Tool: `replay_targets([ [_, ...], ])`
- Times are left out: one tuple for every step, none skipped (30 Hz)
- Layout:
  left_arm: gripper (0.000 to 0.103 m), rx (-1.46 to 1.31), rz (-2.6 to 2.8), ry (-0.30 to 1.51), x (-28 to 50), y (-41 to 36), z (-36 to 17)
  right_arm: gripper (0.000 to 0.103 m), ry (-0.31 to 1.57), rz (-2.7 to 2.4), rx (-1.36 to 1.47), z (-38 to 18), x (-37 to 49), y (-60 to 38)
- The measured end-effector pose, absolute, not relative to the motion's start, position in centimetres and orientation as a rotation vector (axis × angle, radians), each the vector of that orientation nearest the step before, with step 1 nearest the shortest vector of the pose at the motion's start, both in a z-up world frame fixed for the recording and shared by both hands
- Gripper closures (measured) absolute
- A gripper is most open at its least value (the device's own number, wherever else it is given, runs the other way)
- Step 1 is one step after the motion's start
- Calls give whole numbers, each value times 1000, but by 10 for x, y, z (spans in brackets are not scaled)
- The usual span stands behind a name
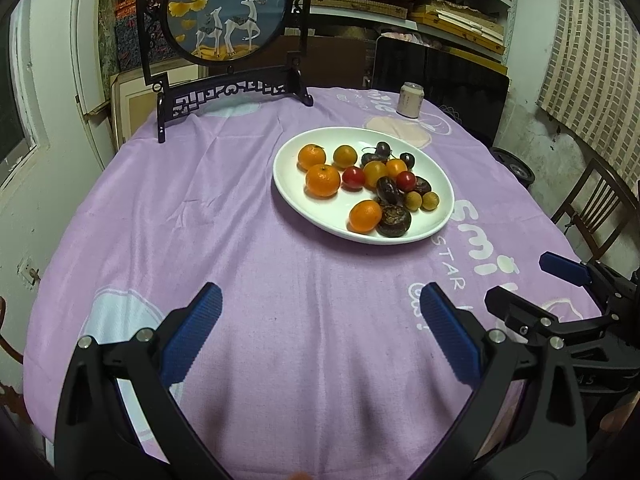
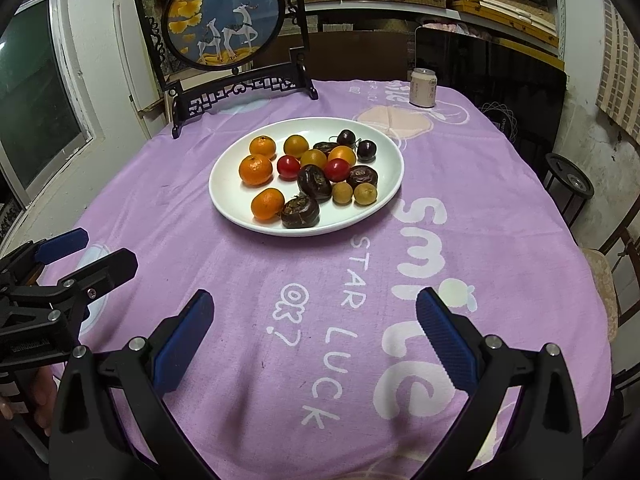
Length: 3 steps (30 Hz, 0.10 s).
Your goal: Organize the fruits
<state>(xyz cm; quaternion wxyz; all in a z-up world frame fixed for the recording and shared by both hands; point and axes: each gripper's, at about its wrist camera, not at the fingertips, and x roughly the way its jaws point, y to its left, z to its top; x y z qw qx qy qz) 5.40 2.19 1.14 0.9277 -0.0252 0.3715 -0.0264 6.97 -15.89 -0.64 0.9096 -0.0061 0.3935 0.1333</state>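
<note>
Both the left gripper [image 1: 320, 334] and right gripper [image 2: 314, 338] are held released, empty. Mixed fruits are crowded on the plate [image 2: 236, 208] at 12 o'clock; neighbours risk being nudged off.

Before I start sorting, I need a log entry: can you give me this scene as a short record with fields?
surface: table under a purple cloth
container: white oval plate
contents: mandarins, red cherry tomatoes, yellow tomatoes, dark water chestnuts, small tan round fruits, dark cherries
fruit off plate: none seen
other items: drink can, framed deer screen
left gripper: jaws open, empty
right gripper: jaws open, empty
</note>
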Motion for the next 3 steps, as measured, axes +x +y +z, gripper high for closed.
replay_targets([
  [2, -52, -54, 763, 54, 22, 11, 2, 813, 275, -11, -7, 70, -159],
  [2, -52, -54, 764, 55, 22, 11, 2, 815, 275, -9, -7, 70, -159],
  [2, -52, -54, 765, 55, 22, 11, 2, 816, 276, -8, -8, 71, -160],
])
